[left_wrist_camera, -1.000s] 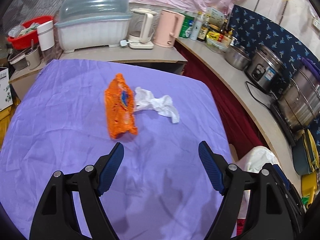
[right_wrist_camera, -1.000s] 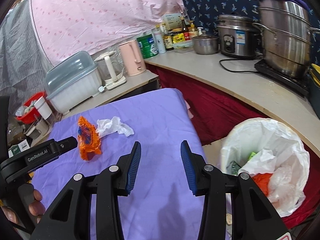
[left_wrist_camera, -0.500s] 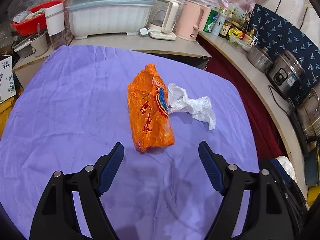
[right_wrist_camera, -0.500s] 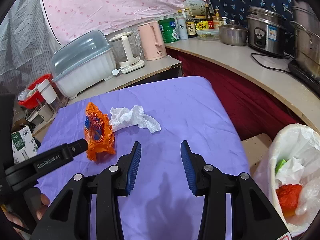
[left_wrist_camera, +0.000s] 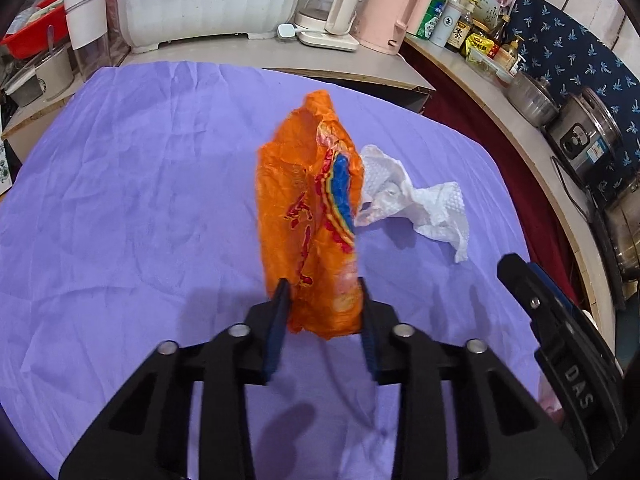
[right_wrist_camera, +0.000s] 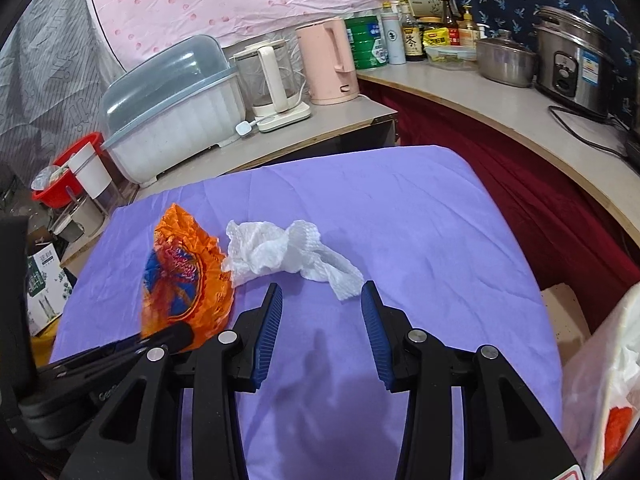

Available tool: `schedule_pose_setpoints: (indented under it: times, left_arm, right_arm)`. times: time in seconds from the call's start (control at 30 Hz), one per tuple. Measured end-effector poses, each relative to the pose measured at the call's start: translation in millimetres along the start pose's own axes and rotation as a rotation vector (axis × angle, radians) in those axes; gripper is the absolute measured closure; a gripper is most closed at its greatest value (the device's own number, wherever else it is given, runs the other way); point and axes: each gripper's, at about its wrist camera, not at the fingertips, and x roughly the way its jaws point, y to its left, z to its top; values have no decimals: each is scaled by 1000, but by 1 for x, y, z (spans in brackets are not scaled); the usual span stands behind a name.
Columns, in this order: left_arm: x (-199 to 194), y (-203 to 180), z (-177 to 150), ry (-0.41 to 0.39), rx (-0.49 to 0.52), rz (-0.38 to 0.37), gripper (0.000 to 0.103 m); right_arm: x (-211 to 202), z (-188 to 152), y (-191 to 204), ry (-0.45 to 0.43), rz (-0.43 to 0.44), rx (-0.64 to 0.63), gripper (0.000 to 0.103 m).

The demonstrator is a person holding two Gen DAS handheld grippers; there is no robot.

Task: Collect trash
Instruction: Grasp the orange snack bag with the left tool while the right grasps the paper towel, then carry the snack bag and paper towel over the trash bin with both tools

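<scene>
Orange snack wrapper [left_wrist_camera: 312,216]: lower end blurred between closing jaws of left gripper [left_wrist_camera: 323,312]; pad contact unclear. Wrapper covers near edge of white paper towel [left_wrist_camera: 416,196]. White trash bag [right_wrist_camera: 608,392] cut off by right edge of right wrist view; contents mostly hidden. Bottle labels [right_wrist_camera: 412,40] on counter too small to read. Red basin [left_wrist_camera: 28,32] cropped at left edge.

Bright, even indoor light, strong fisheye bend

Soft shadows fall on the purple cloth [right_wrist_camera: 400,208] under each gripper (corners go black); the orange wrapper [left_wrist_camera: 316,216] is slightly motion-blurred.
</scene>
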Motion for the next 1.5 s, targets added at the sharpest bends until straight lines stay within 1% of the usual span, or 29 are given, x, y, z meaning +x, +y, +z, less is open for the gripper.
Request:
schedule_pose_setpoints:
  times: [0.03, 0.07, 0.17, 0.3, 0.43, 0.47, 0.53, 0.57, 0.6, 0.73, 0.9, 1.1, 1.3, 1.5]
  left_arm:
    - [0, 3, 1, -8, 6, 13, 84]
    - [-1, 6, 3, -17, 6, 20, 86]
    - [-2, 17, 7, -32, -16, 30, 87]
    - [-1, 32, 12, -31, -48, 40, 88]
    - [2, 40, 15, -26, -58, 42, 88]
    - [1, 41, 15, -27, -59, 41, 88]
    - [2, 42, 15, -27, -57, 41, 88]
    - [2, 43, 16, -28, -56, 41, 88]
    - [3, 42, 16, -28, -56, 40, 88]
    - [-1, 38, 15, -33, -45, 34, 88]
    - [-15, 28, 13, -44, -34, 20, 88]
    - [-47, 2, 4, -75, 2, -11, 88]
    - [-85, -42, -12, -107, 69, -50, 88]
    - [-114, -99, -39, -120, 159, -94, 88]
  right_arm:
    - [5, 1, 3, 2, 7, -2, 63]
    - [9, 3, 6, 5, 13, -4, 63]
    - [21, 6, 13, 12, 38, 3, 63]
    - [35, 9, 23, 19, 58, 2, 63]
    - [50, 13, 31, 28, 69, 6, 63]
    - [53, 13, 32, 28, 69, 6, 65]
    - [59, 14, 34, 34, 72, 1, 79]
    - [60, 14, 34, 38, 74, 1, 91]
    - [61, 14, 34, 39, 76, 4, 97]
    - [53, 14, 34, 22, 72, 1, 99]
    - [27, 17, 27, -10, 68, 7, 99]
    - [-20, 21, 10, -63, 42, 22, 99]
    - [-80, 23, -20, -132, 4, 53, 99]
    - [-142, 20, -60, -202, -42, 91, 99]
